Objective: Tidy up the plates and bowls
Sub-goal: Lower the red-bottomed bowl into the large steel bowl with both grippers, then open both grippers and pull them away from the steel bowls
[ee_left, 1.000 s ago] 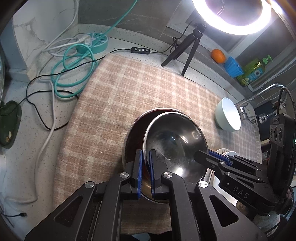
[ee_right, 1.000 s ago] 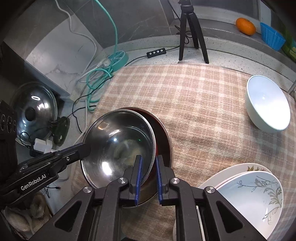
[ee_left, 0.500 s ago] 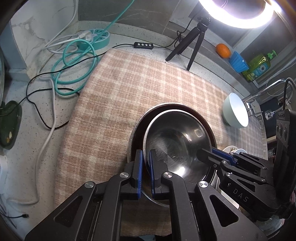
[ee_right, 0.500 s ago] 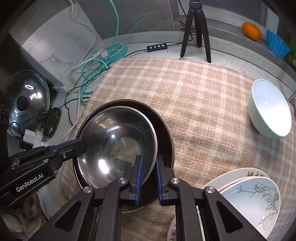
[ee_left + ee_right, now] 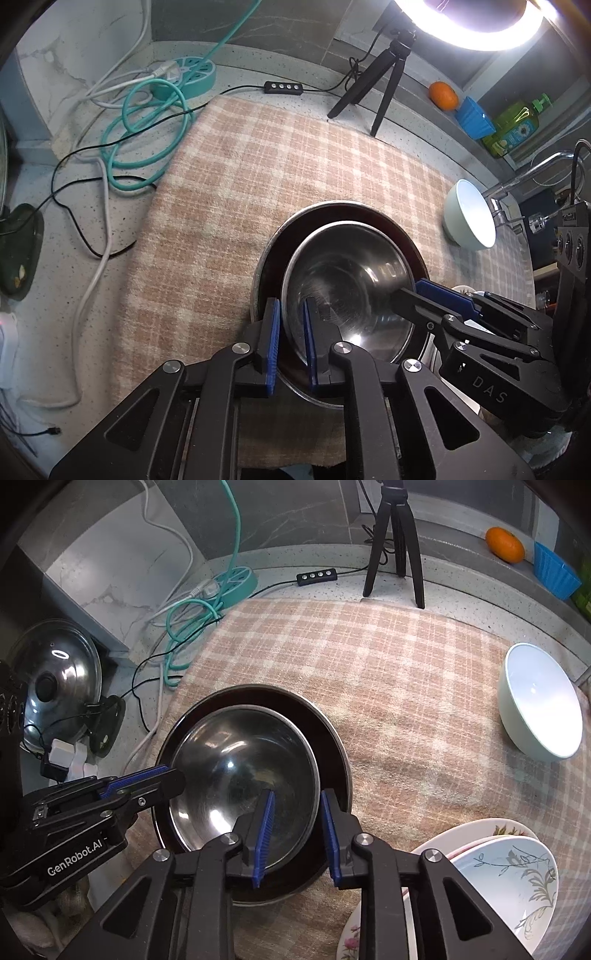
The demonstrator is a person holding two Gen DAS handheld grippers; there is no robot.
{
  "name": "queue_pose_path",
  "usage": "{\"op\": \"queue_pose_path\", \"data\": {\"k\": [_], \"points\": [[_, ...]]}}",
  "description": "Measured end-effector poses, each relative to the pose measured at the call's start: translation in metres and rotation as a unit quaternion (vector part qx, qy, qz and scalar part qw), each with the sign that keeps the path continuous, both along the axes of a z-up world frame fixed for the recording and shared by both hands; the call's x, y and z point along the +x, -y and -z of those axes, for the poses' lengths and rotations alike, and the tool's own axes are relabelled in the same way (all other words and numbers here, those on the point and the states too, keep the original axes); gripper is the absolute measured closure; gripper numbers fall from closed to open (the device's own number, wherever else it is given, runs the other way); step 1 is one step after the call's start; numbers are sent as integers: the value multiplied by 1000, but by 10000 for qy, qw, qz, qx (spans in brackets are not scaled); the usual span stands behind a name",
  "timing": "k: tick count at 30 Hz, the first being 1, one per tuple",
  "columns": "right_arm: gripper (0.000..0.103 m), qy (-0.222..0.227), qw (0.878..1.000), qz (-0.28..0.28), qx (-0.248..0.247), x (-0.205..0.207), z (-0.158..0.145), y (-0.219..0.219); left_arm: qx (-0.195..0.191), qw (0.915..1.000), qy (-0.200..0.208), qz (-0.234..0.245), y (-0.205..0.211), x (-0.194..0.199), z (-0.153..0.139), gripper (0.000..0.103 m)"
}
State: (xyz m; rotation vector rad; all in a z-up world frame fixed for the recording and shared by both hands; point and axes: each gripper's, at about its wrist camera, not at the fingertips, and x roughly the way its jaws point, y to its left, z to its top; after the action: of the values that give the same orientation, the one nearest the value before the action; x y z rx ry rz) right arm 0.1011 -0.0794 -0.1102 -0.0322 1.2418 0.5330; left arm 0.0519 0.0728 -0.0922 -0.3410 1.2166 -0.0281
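A small steel bowl (image 5: 347, 288) (image 5: 240, 775) sits nested inside a larger dark steel bowl (image 5: 321, 218) (image 5: 325, 731) on the checked cloth. My left gripper (image 5: 291, 325) straddles the small bowl's left rim with its jaws slightly apart. My right gripper (image 5: 295, 823) straddles the small bowl's right rim with its jaws open. Each gripper shows in the other's view, the right one (image 5: 424, 295) and the left one (image 5: 162, 779). A white bowl (image 5: 469, 218) (image 5: 539, 705) stands on the cloth at the right. Stacked floral plates (image 5: 491, 878) lie at the near right.
The checked cloth (image 5: 258, 177) (image 5: 406, 657) covers a speckled counter. A tripod (image 5: 373, 88) (image 5: 395, 542), teal cable coil (image 5: 147, 122), power strip and inline switch lie at the back. An orange (image 5: 504, 544), blue cup, soap bottle and faucet (image 5: 524, 177) are right. A pot lid (image 5: 59, 679) stands left.
The small bowl has come down level inside the larger bowl. Both grippers have opened; the right one opened wider.
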Motion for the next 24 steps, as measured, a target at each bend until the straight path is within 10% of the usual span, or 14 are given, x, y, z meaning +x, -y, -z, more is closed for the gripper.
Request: {"op": "queue_pose_path", "data": {"k": [24], "points": [[77,454,9946,651,661,-4,-60,88,-560,9964,486,420,50,23,-45,91]]}}
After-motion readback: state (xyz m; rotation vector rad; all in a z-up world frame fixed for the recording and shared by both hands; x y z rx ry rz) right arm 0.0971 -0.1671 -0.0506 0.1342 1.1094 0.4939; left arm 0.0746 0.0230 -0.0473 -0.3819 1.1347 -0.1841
